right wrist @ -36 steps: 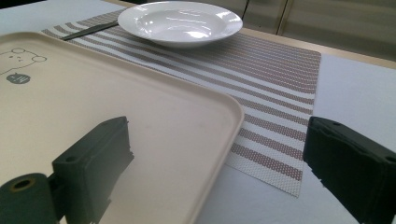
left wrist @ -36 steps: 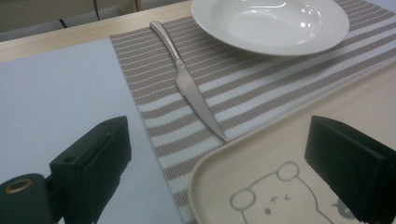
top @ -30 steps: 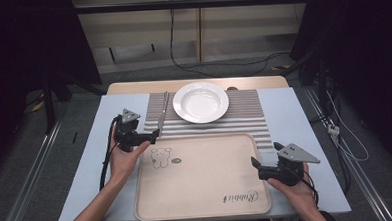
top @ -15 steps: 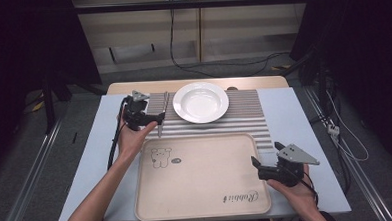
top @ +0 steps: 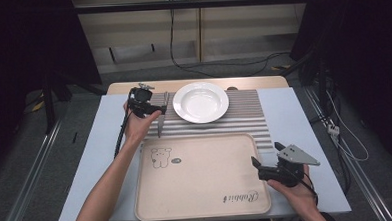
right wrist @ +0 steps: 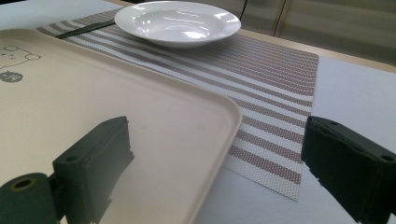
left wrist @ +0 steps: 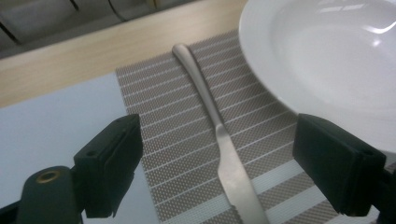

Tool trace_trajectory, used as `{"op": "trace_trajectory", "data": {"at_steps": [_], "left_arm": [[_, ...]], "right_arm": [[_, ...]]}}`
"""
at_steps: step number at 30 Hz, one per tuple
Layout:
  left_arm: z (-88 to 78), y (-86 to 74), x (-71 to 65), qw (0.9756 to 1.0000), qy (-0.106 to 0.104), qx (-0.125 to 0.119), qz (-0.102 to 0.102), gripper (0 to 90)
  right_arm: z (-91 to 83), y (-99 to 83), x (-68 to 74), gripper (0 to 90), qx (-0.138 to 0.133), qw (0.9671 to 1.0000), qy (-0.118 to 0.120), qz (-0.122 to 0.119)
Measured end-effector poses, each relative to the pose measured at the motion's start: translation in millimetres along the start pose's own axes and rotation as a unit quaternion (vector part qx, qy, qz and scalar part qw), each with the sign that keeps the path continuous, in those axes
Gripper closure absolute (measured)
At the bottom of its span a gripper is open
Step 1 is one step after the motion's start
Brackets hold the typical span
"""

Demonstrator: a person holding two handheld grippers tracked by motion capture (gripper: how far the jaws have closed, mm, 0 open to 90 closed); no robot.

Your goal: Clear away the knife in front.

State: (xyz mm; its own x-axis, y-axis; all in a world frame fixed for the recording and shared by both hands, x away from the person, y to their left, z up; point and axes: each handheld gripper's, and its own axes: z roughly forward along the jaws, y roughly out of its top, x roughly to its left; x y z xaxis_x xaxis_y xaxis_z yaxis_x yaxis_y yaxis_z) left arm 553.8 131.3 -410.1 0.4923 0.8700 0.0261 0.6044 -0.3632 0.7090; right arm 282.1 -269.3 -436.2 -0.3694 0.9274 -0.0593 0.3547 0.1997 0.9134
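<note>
The left gripper (top: 151,108) hangs over the far left corner of the striped brown-and-white woven placemat (top: 244,113), its jaws wide apart and just now narrowing a little, with nothing pinched: in the left gripper view the slim matte silver table knife (left wrist: 219,135) lies flat on the mat squarely between the two black pads (left wrist: 112,163), untouched by either. Just to the right of those jaws sits the round white ceramic soup plate (top: 200,102), its bowl bare and shiny, rim close beside the knife handle without touching it. Over to the right gripper (top: 260,168), low at the near right edge of the big beige plastic tray (top: 202,180), jaws gaping and holding nothing; in the right gripper view the tray's rounded corner runs between its pads (right wrist: 93,158). That tray carries no object, just a printed bear cartoon (top: 161,157) and lettering. Everything rests on the pale blue tabletop (top: 304,121).
</note>
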Motion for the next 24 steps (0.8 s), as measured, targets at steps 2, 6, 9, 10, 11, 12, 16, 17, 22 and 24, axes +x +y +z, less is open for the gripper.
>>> {"op": "trace_trajectory", "data": {"at_steps": [2,6,9,10,11,12,16,17,22,24], "left_arm": [[3.4,0.6,2.6,1.0000,-0.003,0.000,-0.005,17.5],[13.1,2.9,10.0,0.9998,0.005,0.012,-0.013,19.8],[20.6,6.7,11.2,0.9996,0.009,0.023,-0.012,22.4],[22.6,8.2,11.4,0.9995,0.008,0.027,-0.011,25.9],[25.3,9.5,11.1,0.9995,0.009,0.026,-0.015,26.1],[28.2,11.0,10.9,0.9994,0.009,0.027,-0.018,26.8],[41.2,19.4,8.6,0.9993,0.012,0.032,-0.017,31.9],[41.2,19.4,8.6,0.9993,0.012,0.032,-0.017,31.9],[52.0,24.3,8.4,0.9984,0.020,0.045,-0.028,32.8],[56.0,25.0,8.2,0.9978,0.023,0.057,-0.025,33.1]], "right_arm": [[0.0,-0.2,0.1,8.2,0.002,1.0000,-0.001,0.001],[-0.2,-0.6,-0.3,8.2,0.002,1.0000,-0.003,0.000],[0.3,-0.5,-0.3,8.2,0.003,1.0000,-0.002,-0.001],[0.8,-0.6,-0.3,8.0,0.004,1.0000,-0.001,-0.002],[0.9,-0.6,-0.4,8.0,0.005,1.0000,0.000,-0.002],[0.9,-0.6,-0.5,7.9,0.005,1.0000,0.000,-0.002],[0.6,-0.9,-1.0,7.7,0.008,1.0000,-0.001,-0.001],[0.6,-0.9,-1.0,7.7,0.008,1.0000,-0.001,-0.001],[1.4,-0.8,-2.6,7.5,0.009,1.0000,0.003,0.003],[1.1,-0.9,-2.8,7.4,0.009,1.0000,0.003,0.003]]}}
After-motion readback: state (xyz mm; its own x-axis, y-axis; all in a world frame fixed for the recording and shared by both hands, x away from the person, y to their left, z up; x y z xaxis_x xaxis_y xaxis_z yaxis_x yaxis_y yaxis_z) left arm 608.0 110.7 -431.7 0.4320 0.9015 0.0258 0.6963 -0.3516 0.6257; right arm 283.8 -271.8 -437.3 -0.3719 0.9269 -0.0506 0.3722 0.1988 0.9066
